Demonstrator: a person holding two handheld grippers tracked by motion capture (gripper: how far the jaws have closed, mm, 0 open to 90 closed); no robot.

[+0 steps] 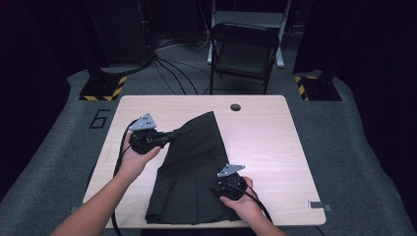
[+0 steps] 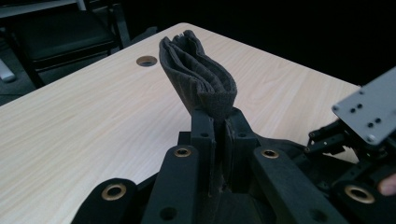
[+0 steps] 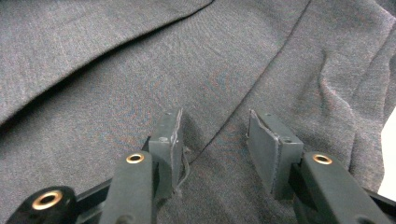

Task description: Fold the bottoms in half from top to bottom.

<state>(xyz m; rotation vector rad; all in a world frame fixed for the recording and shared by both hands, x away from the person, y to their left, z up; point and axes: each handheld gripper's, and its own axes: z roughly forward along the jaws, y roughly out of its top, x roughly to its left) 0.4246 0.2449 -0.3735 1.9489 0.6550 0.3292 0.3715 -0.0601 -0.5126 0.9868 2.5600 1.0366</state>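
- Skirt [image 1: 194, 167]: dark grey pleated cloth, lies mid-table, hem end near the front edge, narrower end running to the far side, short of the cable hole [image 1: 235, 107].
- L gripper [image 1: 173, 134] at the skirt's left edge, far half. Jaws clamped on a bunched stack of folds; in the left gripper view the wad [image 2: 201, 79] sticks up past the jaw tips, several layers thick.
- R gripper [image 1: 222, 188] sits on the skirt's near-right part. Jaws part-open, tips pressed down on flat cloth [image 3: 140, 84], a seam [image 3: 261, 81] running between them; nothing pinched, prob just pinning it.
- Handling, my read: light, soft, zero stiffness. Sags and drapes wherever it's unsupported, so one grip point only drags a corner.
- Weave looks matte and slightly rough, so not slippery in the pads, but it should slide easily over the smooth table [image 1: 275, 142].
- Pleats make layers shift against each other; a thin pinch may catch the top layer only.
- Not fragile, firm squeeze is fine.
- Best holds: edges and corners, the thicker band at the narrow end, or a gathered stack of folds as L has now. Flat middle is poor, no edge to bite.
- Risk: pulling w/ L while R pins will stretch or skew the pleats.
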